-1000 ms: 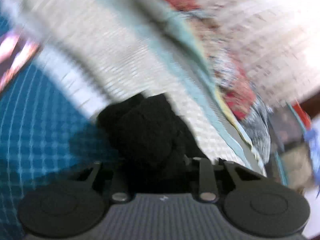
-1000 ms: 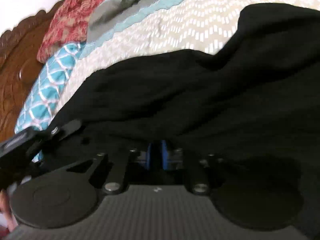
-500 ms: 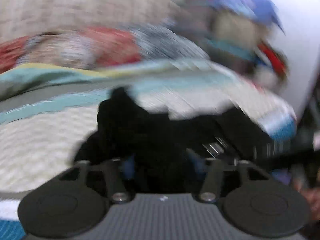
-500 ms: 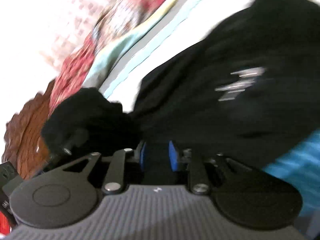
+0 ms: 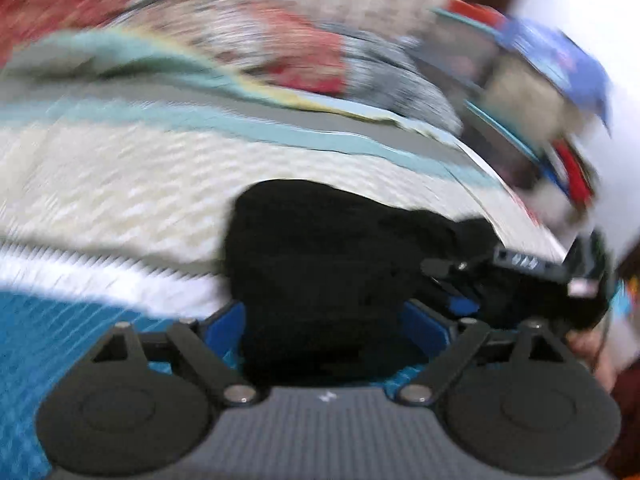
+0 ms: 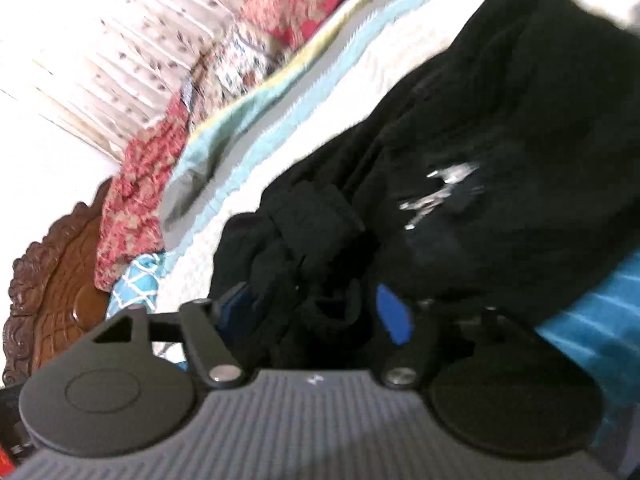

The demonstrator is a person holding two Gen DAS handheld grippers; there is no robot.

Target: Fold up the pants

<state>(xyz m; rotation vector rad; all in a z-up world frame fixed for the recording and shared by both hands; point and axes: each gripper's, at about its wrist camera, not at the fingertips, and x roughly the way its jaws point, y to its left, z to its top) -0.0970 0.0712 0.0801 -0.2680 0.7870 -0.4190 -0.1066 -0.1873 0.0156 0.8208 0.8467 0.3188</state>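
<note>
The black pants (image 5: 320,248) lie bunched on the cream bedspread (image 5: 120,184). In the left wrist view my left gripper (image 5: 328,320) has its jaws opening, blue pads spread wide, with the black cloth lying loose between them. My right gripper (image 6: 316,308) is also opening; a rumpled fold of the pants (image 6: 500,140) with a silver print sits between its blue pads, which stand apart from it. The right gripper (image 5: 444,284) shows at the right of the left wrist view, against the far end of the pants, with a hand (image 5: 588,344) behind it.
A teal checked blanket (image 5: 48,340) covers the near side of the bed. Red floral pillows (image 6: 136,200) and a carved wooden headboard (image 6: 52,280) stand at the bed's head, with a pale curtain (image 6: 120,40) behind. Blurred clutter (image 5: 540,100) is piled beyond the bed.
Both grippers were shut on the black cloth and now have their pads spread apart. Both views have swung round, and the pants have come together into a heap between the grippers.
</note>
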